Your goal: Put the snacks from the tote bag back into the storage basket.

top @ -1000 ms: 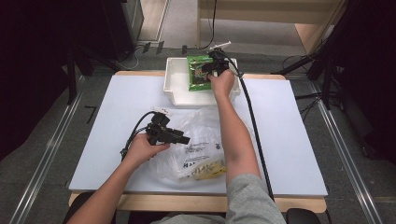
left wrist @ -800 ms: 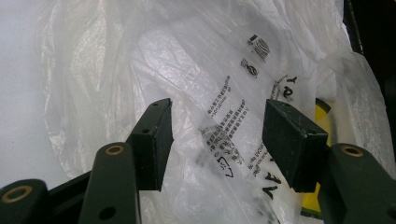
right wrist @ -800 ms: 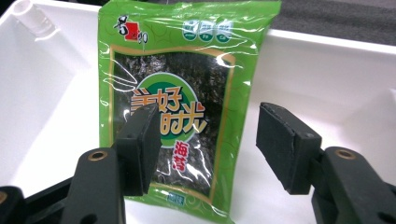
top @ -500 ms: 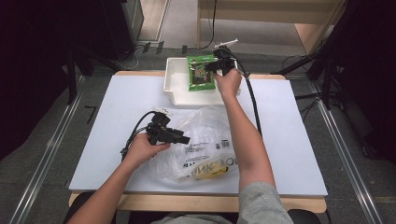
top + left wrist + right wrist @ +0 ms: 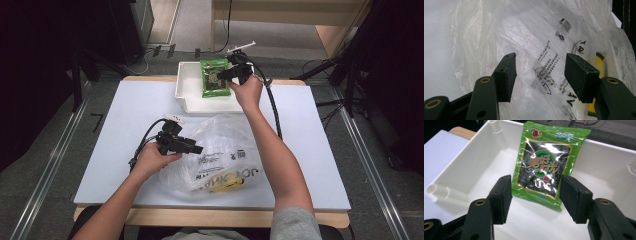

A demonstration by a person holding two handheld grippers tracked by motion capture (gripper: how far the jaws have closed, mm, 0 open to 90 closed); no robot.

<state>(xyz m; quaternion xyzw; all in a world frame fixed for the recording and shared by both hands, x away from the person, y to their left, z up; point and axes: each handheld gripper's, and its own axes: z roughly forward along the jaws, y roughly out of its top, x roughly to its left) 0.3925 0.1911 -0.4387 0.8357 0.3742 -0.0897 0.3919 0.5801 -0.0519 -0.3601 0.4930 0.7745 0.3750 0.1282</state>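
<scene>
**Packet in tray, withdrawal to finish cleanly**

Found the green snack packet (image 5: 544, 170) propped against the far wall of the white tray (image 5: 187, 92), at the far edge of the table (image 5: 125, 125). Found the right gripper (image 5: 535, 192) just short of it, jaws spread though lately narrowing, pads gripping nothing. Found the left gripper (image 5: 540, 72) on the near side, jaws spread over the clear plastic bag (image 5: 524, 37), pinching nothing. Judged best: lifted straight out, clear of packet and tray wall; steadied the bag before reaching for the yellow item (image 5: 225, 186) inside.
</scene>
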